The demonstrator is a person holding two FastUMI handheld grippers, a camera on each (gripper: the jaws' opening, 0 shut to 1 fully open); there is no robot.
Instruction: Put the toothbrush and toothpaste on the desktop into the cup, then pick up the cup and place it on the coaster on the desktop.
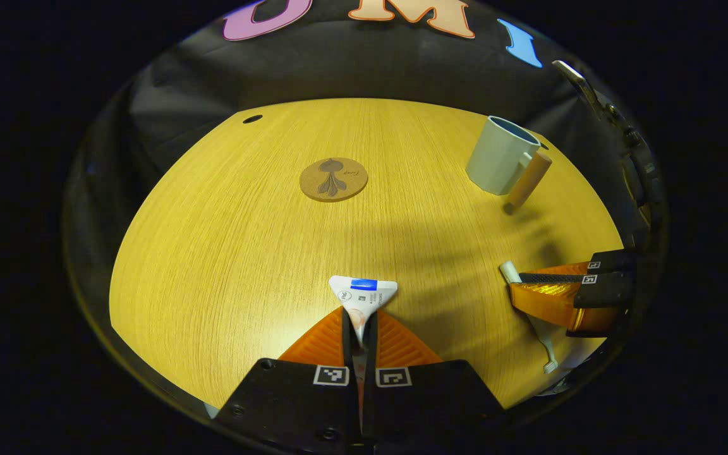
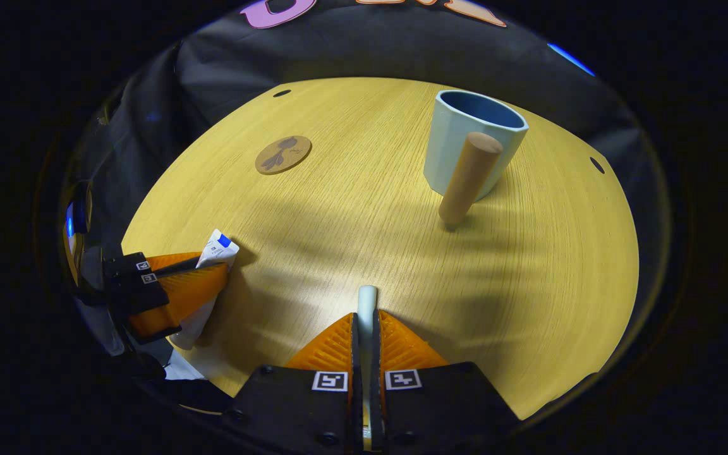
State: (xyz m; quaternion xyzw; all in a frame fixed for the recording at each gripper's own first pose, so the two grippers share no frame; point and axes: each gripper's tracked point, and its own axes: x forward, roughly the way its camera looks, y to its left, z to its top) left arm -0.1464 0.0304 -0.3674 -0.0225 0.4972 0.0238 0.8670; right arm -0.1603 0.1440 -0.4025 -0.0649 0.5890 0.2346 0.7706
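The round yellow wood-grain desktop (image 2: 351, 208) carried a pale blue mug with a wooden peg handle (image 2: 465, 142), rigid and best lifted by that handle. The left gripper (image 1: 361, 328) was clamped on the soft white toothpaste tube (image 1: 364, 294) (it would flatten under pressure). The right gripper (image 2: 367, 335) pinched the stiff, light white toothbrush (image 2: 367, 300). The cork coaster (image 1: 333, 179) lay well apart.

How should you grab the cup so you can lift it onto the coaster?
Best bet is the cup's wooden handle. It is a straight rod sticking out from the wall on the near side, slim enough to pinch. Come from the near side and close across it. The wide round body looks harder to span, and the mouth should stay free for the toothbrush and toothpaste.
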